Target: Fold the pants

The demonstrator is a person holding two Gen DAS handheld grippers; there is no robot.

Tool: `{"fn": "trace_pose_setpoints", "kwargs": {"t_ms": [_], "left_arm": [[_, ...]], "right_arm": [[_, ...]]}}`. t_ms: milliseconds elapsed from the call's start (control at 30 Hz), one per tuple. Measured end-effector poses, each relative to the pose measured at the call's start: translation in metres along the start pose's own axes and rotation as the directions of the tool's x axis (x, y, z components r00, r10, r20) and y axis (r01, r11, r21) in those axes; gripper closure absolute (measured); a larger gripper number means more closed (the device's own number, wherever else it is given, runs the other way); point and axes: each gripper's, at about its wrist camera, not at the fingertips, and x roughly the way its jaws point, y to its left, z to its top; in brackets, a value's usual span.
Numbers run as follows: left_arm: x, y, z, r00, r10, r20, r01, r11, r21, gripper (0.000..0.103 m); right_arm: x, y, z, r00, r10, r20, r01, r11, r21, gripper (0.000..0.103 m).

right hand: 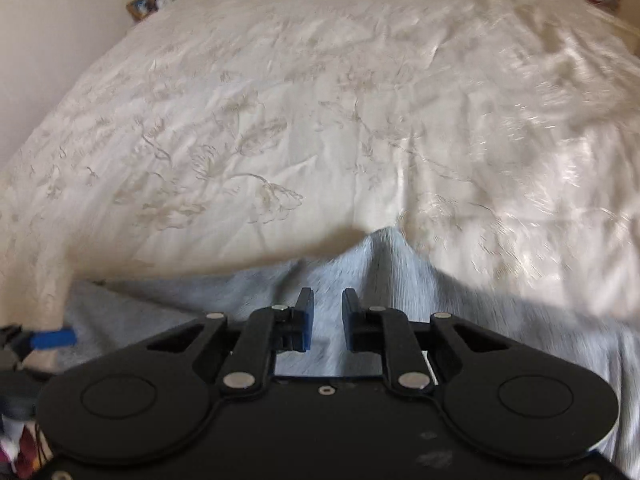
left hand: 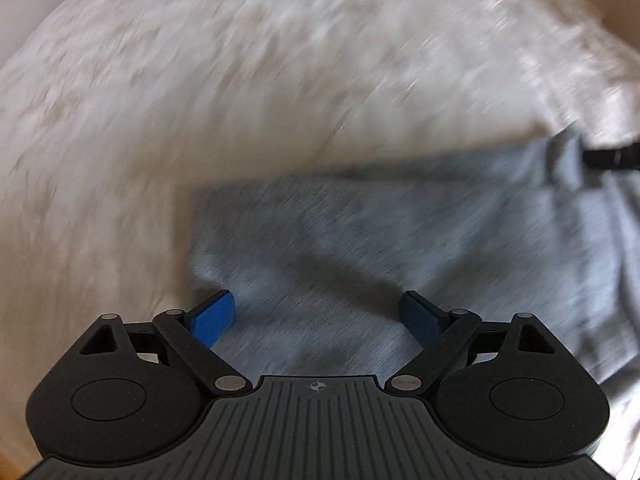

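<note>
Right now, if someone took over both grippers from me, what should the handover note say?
Left gripper: open wide, nothing held, over the grey pants.
Right gripper: jaws nearly closed, with a raised ridge of pants fabric running up between its fingers; looks pinched, though blur makes it hard to confirm.
Pants lie on the white bedspread, bunched and uneven.
Done: a grip appears taken on the right side.
Left: grip with the left, flatten, fold.

The white bedspread [right hand: 280, 128] is lying bare toward its far edge; only the grey pants [left hand: 360, 240] are crowding its near edge.
</note>
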Motion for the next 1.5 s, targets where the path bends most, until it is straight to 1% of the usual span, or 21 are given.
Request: {"fn": "trace_pose_setpoints", "kwargs": {"t_ms": [100, 133, 167, 200, 267, 400, 533, 600, 667, 767, 900, 1000, 1067, 1100, 1200, 1233, 1267, 1300, 1400, 1467, 1500], "left_arm": [[-0.001, 0.010, -0.008, 1.000, 0.005, -0.008, -0.005, 0.999, -0.048, 0.011], [-0.001, 0.013, -0.009, 1.000, 0.011, -0.013, -0.012, 0.998, -0.058, 0.010], [-0.001, 0.014, -0.011, 1.000, 0.015, -0.017, -0.016, 0.998, -0.064, 0.010], [-0.002, 0.014, -0.011, 1.000, 0.019, -0.021, -0.020, 0.998, -0.067, 0.010], [-0.004, 0.014, -0.010, 0.999, 0.027, -0.025, -0.029, 0.997, -0.072, 0.011], [-0.018, 0.007, -0.001, 0.999, 0.036, -0.001, -0.036, 0.997, -0.070, 0.012], [-0.038, -0.013, 0.013, 0.997, -0.025, 0.070, 0.028, 0.999, -0.037, 0.012], [-0.045, -0.030, 0.021, 0.992, -0.076, 0.099, 0.075, 0.997, 0.012, 0.012], [-0.047, -0.048, 0.028, 0.986, -0.131, 0.104, 0.124, 0.990, 0.069, 0.012], [-0.045, -0.077, 0.034, 0.976, -0.194, 0.100, 0.179, 0.973, 0.144, 0.012], [-0.035, -0.111, 0.032, 0.965, -0.246, 0.085, 0.220, 0.945, 0.242, 0.012], [-0.016, -0.129, 0.024, 0.971, -0.236, 0.039, 0.214, 0.930, 0.299, 0.012], [0.004, -0.137, 0.018, 0.979, -0.205, -0.015, 0.199, 0.925, 0.324, 0.011], [0.010, -0.140, 0.016, 0.982, -0.188, -0.021, 0.184, 0.922, 0.341, 0.010], [0.013, -0.144, 0.012, 0.984, -0.177, -0.012, 0.169, 0.916, 0.364, 0.008], [0.013, -0.144, 0.012, 0.984, -0.179, -0.013, 0.172, 0.916, 0.363, 0.008], [0.014, -0.143, 0.012, 0.983, -0.182, -0.013, 0.174, 0.916, 0.363, 0.008], [0.014, -0.143, 0.011, 0.983, -0.184, -0.014, 0.176, 0.915, 0.362, 0.008], [0.016, -0.142, 0.009, 0.983, -0.185, -0.011, 0.176, 0.915, 0.362, 0.008], [0.014, -0.143, 0.010, 0.983, -0.182, -0.007, 0.172, 0.915, 0.364, 0.008], [0.014, -0.143, 0.011, 0.984, -0.181, -0.007, 0.171, 0.916, 0.362, 0.008]], "right_arm": [[0.035, -0.014, 0.019, 0.998, -0.036, -0.049, 0.035, 0.999, -0.028, 0.087], [0.043, -0.019, 0.024, 0.996, -0.071, -0.053, 0.069, 0.997, -0.032, 0.097], [0.052, -0.025, 0.028, 0.993, -0.099, -0.059, 0.097, 0.995, -0.031, 0.103], [0.060, -0.032, 0.031, 0.991, -0.113, -0.076, 0.112, 0.994, -0.017, 0.103], [0.065, -0.044, 0.035, 0.993, -0.078, -0.094, 0.081, 0.996, 0.031, 0.103], [0.056, -0.038, 0.029, 0.996, -0.069, -0.064, 0.065, 0.996, -0.062, 0.103], [0.020, -0.046, 0.020, 1.000, -0.005, 0.013, 0.005, 1.000, 0.007, 0.090], [0.002, -0.050, 0.010, 0.999, 0.023, 0.028, -0.024, 0.999, 0.037, 0.090], [-0.015, -0.048, -0.008, 0.998, 0.053, 0.018, -0.054, 0.997, 0.051, 0.090], [-0.027, -0.042, -0.042, 0.998, 0.058, -0.037, -0.057, 0.998, 0.027, 0.090], [-0.032, -0.031, -0.090, 0.991, 0.052, -0.123, -0.053, 0.999, -0.010, 0.089], [-0.041, -0.026, -0.123, 0.985, 0.029, -0.169, -0.036, 0.999, -0.040, 0.091], [-0.049, -0.028, -0.135, 0.983, 0.031, -0.182, -0.034, 0.999, -0.013, 0.091], [-0.055, -0.033, -0.141, 0.984, 0.032, -0.174, -0.031, 0.999, 0.011, 0.090], [-0.078, -0.051, -0.142, 0.994, 0.011, -0.109, 0.002, 0.993, 0.117, 0.078], [-0.088, -0.060, -0.143, 0.997, -0.002, -0.080, 0.016, 0.986, 0.168, 0.067], [-0.097, -0.067, -0.144, 0.998, -0.029, -0.055, 0.040, 0.978, 0.205, 0.060], [-0.108, -0.076, -0.144, 0.996, -0.082, -0.019, 0.084, 0.969, 0.233, 0.058], [-0.138, -0.102, -0.144, 0.974, -0.215, 0.065, 0.188, 0.939, 0.287, 0.051], [-0.154, -0.124, -0.140, 0.960, -0.262, 0.100, 0.212, 0.911, 0.355, 0.039], [-0.161, -0.141, -0.139, 0.959, -0.265, 0.097, 0.204, 0.889, 0.410, 0.037]]}}
